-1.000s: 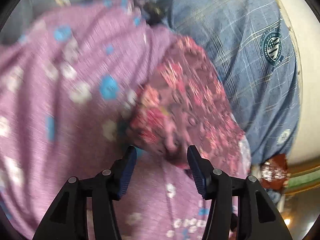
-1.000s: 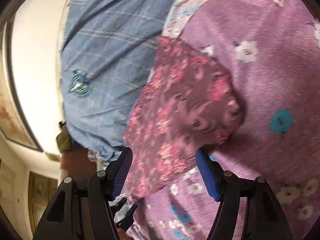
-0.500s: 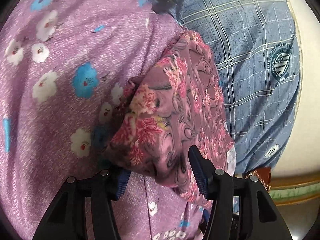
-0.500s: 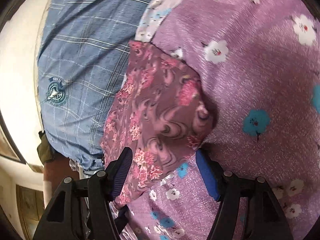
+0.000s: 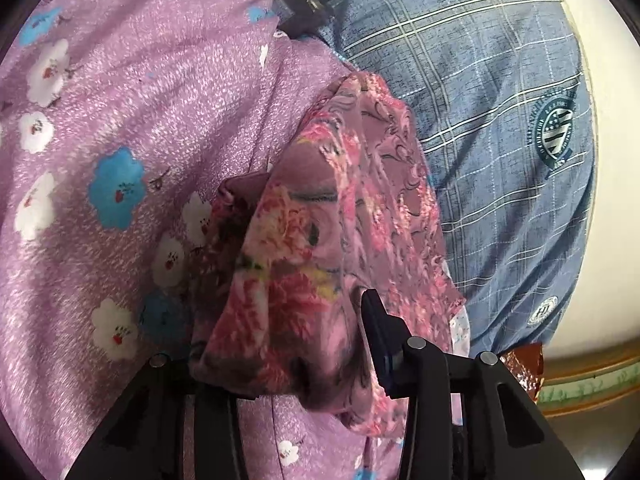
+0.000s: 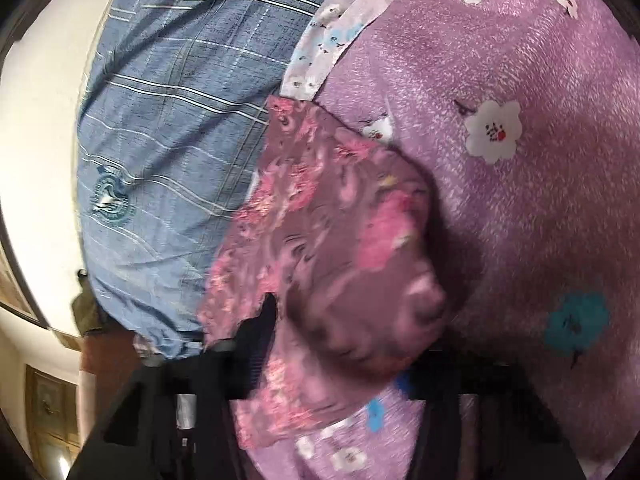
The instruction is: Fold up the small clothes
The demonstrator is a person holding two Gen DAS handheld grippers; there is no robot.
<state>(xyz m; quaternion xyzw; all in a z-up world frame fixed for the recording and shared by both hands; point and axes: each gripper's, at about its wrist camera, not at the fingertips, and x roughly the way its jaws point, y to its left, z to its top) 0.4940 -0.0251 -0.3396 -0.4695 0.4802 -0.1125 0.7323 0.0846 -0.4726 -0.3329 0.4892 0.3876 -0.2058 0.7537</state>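
Observation:
A small maroon garment with pink flower print (image 5: 340,216) lies bunched on a purple flowered cloth (image 5: 132,112). In the left wrist view its near end fills the space between the fingers of my left gripper (image 5: 288,344); the jaws stand wide around it and the left finger is hidden under the fabric. In the right wrist view the same garment (image 6: 328,240) lies between the fingers of my right gripper (image 6: 340,344), jaws wide, the image blurred. The purple cloth (image 6: 520,200) lies under it.
A blue checked shirt with a round badge (image 5: 500,140) lies beside the garment, also in the right wrist view (image 6: 168,120). A white surface (image 5: 612,160) runs past it. A dark clip-like object (image 5: 304,0) sits at the far edge.
Both grippers have moved forward onto the maroon garment, so its ends now lie between their fingers. The garment looks more bunched up.

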